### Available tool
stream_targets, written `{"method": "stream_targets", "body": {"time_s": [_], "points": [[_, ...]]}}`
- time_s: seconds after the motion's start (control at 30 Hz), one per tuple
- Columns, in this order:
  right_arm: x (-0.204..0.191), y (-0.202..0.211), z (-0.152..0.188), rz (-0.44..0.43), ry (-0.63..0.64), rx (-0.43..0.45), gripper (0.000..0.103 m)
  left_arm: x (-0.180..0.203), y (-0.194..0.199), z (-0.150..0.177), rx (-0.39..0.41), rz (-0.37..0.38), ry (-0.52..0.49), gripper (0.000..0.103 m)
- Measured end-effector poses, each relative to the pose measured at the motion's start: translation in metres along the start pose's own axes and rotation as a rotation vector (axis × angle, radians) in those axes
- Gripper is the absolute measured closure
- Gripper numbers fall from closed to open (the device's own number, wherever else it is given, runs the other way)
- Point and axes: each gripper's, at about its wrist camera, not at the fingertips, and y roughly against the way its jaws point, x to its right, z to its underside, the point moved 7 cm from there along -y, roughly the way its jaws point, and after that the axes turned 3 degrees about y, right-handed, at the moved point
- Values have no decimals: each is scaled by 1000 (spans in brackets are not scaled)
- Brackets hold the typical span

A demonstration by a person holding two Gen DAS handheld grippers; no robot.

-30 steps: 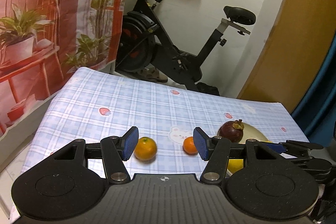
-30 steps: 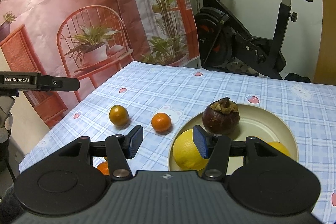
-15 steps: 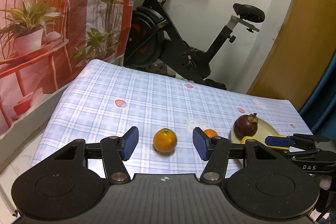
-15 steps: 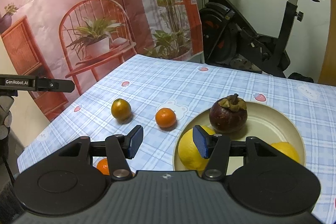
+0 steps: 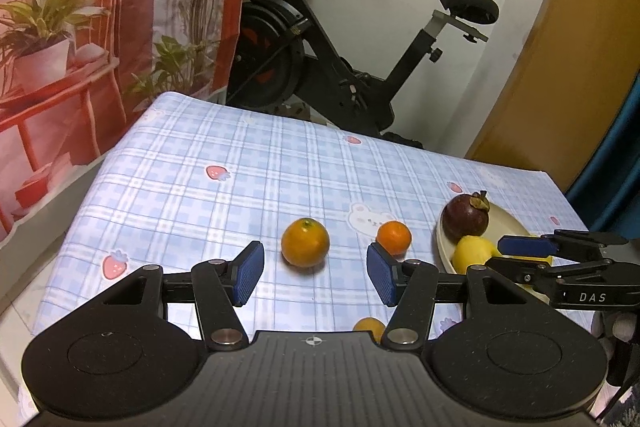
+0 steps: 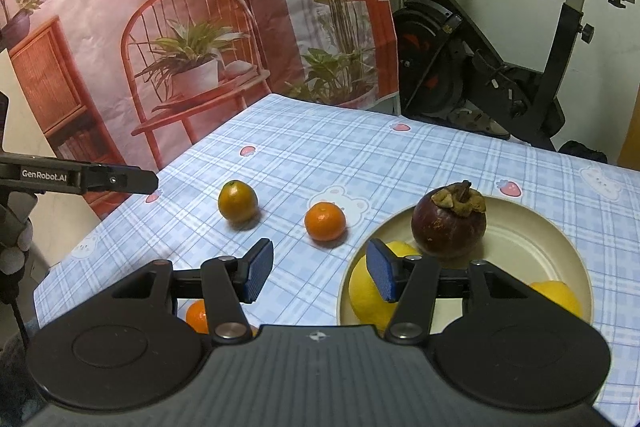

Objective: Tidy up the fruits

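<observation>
Left of the plate [image 6: 568,247] holding a mangosteen [image 6: 448,223], two oranges [image 5: 305,242] lie on the checked cloth [image 5: 224,195], beyond the spread, empty left gripper [image 5: 314,273] and right gripper [image 6: 318,273].

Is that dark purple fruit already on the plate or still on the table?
On the plate: the mangosteen sits inside the cream plate's rim, beside a lemon.

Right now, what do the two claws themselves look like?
Both match: the left claw and right claw have matte black speckled bodies with two round discs, silver pivot pins, and black fingers ending in ribbed blue pads. Seen from the side, the left one reads "GenRobot.AI" in white; the right one reads "DAS". No cables or sleeves show clearly.
</observation>
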Motion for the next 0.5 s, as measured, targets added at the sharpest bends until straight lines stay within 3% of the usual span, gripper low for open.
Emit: {"method": "stream_targets", "body": {"time_s": [0.13, 0.23, 0.5], "points": [[-1, 0, 1, -5, 2, -3, 48, 7, -2, 7, -21, 19, -12, 44], [-1, 1, 2, -8, 1, -6, 54, 16, -6, 19, -49, 42, -36, 53], [-4, 22, 16, -15, 36, -15, 66, 27, -11, 40, -83, 76, -33, 53]]}}
